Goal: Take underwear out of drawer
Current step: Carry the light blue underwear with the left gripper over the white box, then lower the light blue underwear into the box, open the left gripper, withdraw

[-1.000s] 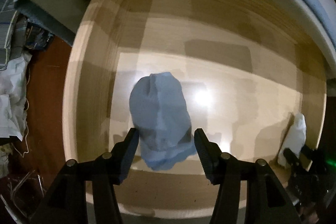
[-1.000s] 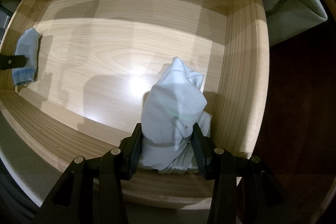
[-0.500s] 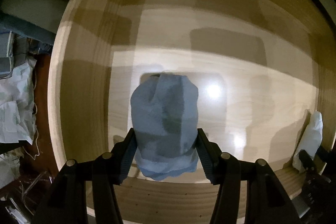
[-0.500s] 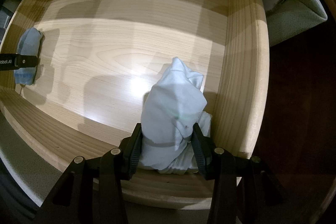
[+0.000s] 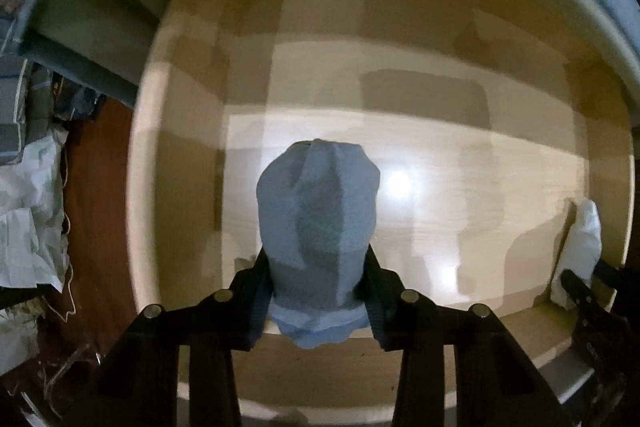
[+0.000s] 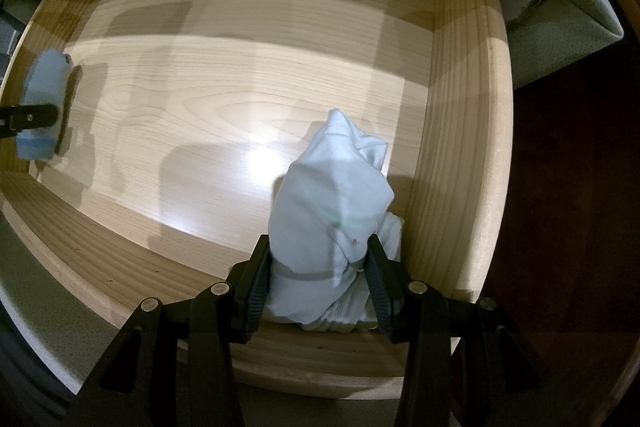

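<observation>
Underwear comes here as two soft bundles, one in each pair of tongs, both over the floor of the pale wooden drawer. In the left wrist view the blue knitted cloth bundle stands up between the fingers of the left tongs, which are closed against its lower sides; its lighter hem hangs out below them, towards the camera. The pinch sits low on the roll, probably so that the whole folded piece comes up together and does not unroll. From the right wrist view the same blue bundle shows at the drawer's far left, with one black finger across it.

The right tongs grip the white crumpled cotton bundle in the same manner, both pads pressed into the cloth near its base, where a grey band runs round it. This bundle is in the right front corner, just beside the drawer's right wall and close behind the front wall. A loose fold bulges out to the right of the fingers, and I judge it could drag on the wall during a lift.

Whether either bundle is touching the drawer floor cannot be told. Both lie inside the drawer walls, so the taking out is not yet done.
</observation>
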`<move>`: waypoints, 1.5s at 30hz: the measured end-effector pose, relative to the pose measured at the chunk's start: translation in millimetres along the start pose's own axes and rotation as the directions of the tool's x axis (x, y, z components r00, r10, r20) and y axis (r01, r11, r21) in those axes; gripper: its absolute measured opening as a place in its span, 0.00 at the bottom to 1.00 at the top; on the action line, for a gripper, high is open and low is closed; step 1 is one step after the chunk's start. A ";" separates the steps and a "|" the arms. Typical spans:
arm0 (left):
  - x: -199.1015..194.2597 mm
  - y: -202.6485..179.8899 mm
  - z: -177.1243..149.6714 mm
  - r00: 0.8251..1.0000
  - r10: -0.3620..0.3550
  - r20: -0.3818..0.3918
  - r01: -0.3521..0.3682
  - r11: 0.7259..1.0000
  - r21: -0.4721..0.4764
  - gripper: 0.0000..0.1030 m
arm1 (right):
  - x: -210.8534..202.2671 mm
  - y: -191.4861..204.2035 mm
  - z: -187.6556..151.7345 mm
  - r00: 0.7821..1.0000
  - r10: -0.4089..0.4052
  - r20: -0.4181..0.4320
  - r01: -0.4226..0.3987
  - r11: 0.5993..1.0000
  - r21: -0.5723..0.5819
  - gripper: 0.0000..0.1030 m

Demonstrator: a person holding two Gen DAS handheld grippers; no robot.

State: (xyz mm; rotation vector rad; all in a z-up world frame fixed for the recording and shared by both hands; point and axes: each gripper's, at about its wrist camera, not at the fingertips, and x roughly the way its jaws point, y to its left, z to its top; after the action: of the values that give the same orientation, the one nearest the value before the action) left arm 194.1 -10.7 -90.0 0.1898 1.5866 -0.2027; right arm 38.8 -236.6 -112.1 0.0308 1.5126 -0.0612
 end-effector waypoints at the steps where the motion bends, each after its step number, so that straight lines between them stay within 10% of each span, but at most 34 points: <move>1: -6.1 0.5 -1.7 1.000 0.001 0.014 -0.001 1.000 0.009 0.40 | -0.3 0.4 0.6 1.000 0.000 0.000 0.000 1.000 0.000 0.40; 19: -145.1 2.0 -45.8 0.939 -0.009 0.345 -0.065 0.977 0.202 0.40 | -0.5 0.5 2.3 1.000 0.000 -0.001 0.000 1.000 0.000 0.40; 31: -287.0 4.3 4.1 0.782 -0.090 0.616 -0.018 0.986 0.167 0.40 | -0.9 0.1 2.5 1.000 0.000 -0.002 0.000 1.000 0.000 0.41; 45: -257.9 -13.1 111.5 0.840 -0.018 0.542 -0.070 0.987 0.142 0.40 | -1.2 -1.9 1.8 1.000 -0.001 -0.003 0.001 1.000 0.004 0.41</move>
State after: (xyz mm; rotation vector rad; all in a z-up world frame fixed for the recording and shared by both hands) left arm 305.5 -49.6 165.4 0.2509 0.9979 -0.3294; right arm 40.4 -238.5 -110.8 0.0331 1.5152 -0.0646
